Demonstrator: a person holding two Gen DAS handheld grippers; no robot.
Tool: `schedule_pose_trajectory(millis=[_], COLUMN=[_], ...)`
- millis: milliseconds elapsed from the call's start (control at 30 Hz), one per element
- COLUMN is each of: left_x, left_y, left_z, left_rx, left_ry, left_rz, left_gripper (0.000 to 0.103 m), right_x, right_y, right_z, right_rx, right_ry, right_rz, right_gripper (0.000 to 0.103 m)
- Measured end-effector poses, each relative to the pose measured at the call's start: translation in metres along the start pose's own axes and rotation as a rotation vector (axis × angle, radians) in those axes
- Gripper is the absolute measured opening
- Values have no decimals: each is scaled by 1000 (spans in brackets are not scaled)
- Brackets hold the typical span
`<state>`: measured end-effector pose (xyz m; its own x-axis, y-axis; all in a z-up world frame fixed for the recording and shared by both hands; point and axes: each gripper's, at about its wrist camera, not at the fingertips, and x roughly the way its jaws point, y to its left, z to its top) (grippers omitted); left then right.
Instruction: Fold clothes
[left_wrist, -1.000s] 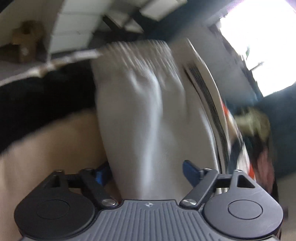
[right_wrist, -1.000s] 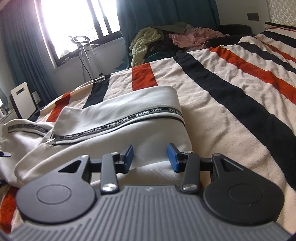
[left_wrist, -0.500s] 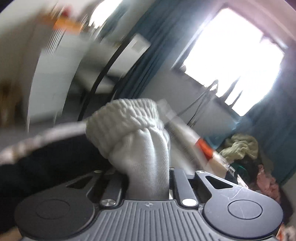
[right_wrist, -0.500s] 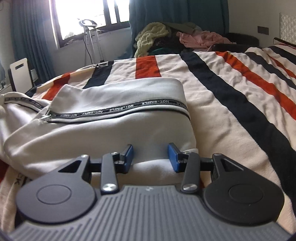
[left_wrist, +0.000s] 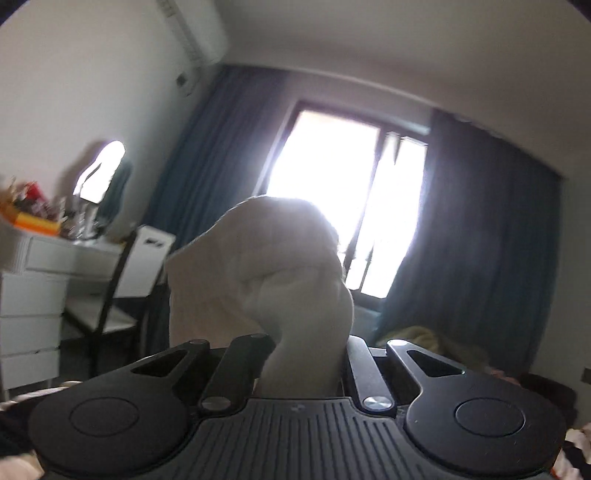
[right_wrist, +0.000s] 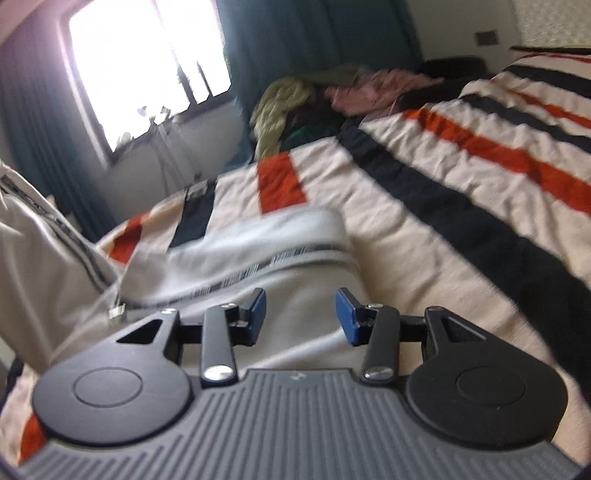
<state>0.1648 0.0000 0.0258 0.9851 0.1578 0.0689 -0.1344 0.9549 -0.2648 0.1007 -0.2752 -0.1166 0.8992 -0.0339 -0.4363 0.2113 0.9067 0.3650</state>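
Left gripper (left_wrist: 306, 354) squeezes my soft white jacket's (right_wrist: 207, 273) cuff (left_wrist: 258, 273). Right gripper (right_wrist: 300, 314) is wide apart, holding nothing. It's floppy; I'd pinch its hem.

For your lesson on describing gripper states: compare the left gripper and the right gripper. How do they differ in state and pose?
1. The left gripper is shut on a bunch of the white garment; the right gripper is open and holds nothing.
2. The left gripper points up toward the window, cloth lifted; the right gripper sits low over the garment lying on the striped bedspread.

Both have the same black build.
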Motion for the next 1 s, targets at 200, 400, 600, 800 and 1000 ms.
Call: schedule_pose_trajectory(millis=[200,400,600,800,1000], left_x=[-58,-95,-99,-66,-40], left_y=[-131,-210,-233,-219,-128], left_z=[-44,-163,-226,-192,-138], left_rx=[111,342,522,507,591], left_ry=[-45,130,357,530,578], left_rz=[-90,-232,-352,-376,-510], left_gripper=[11,13,18,73,85], right_x=[-13,-19,-8,-12,-11], right_y=[-31,-68,-78,-80,-75], right_z=[16,26,23,28,26], right_rx=[128,272,327,366,410], right_ry=[-76,-123,-96,-140,-107], right_rz=[-63,-91,-58,-24,100], right_gripper=[46,46,46,46,47])
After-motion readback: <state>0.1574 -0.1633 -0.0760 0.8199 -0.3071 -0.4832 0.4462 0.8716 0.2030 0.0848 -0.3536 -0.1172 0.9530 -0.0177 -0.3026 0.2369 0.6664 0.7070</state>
